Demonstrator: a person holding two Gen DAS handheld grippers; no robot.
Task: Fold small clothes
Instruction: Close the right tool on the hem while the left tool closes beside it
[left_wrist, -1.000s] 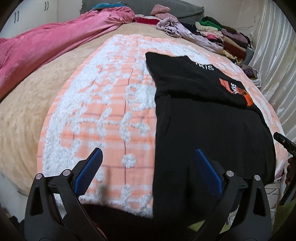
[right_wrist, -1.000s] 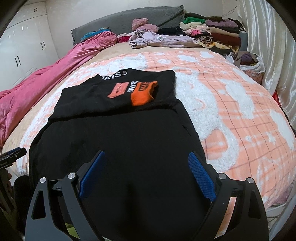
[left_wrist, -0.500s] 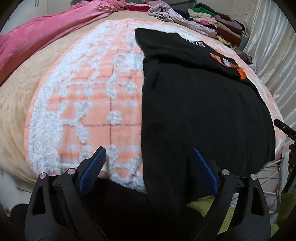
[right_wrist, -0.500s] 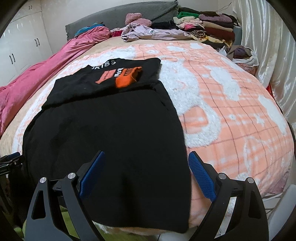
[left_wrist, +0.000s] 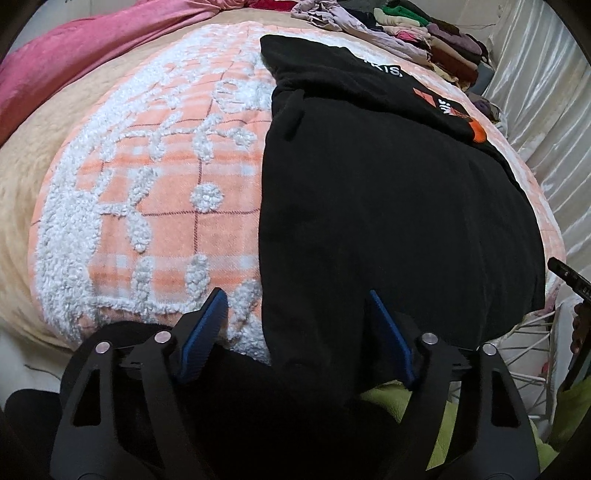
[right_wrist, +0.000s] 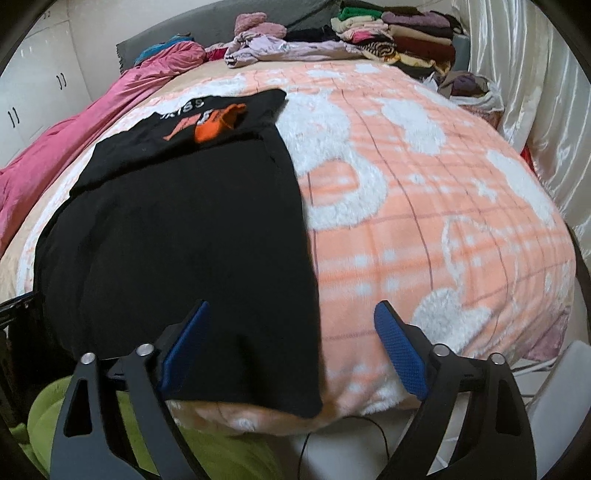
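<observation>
Black knit garment (left_wrist: 388, 206) flat on fluffy peach checked blanket (left_wrist: 155, 177)

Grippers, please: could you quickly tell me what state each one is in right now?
Left gripper: jaws closing around the black shirt's near edge, not gripping yet.
Right gripper: jaws closing around the shirt's other near corner, nothing gripped.

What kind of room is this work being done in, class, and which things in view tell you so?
Most likely a bedroom. A bed spread with an orange and white blanket fills the view, a grey headboard stands behind it, folded clothes are stacked at the far end, and white cupboards line the wall.
</observation>
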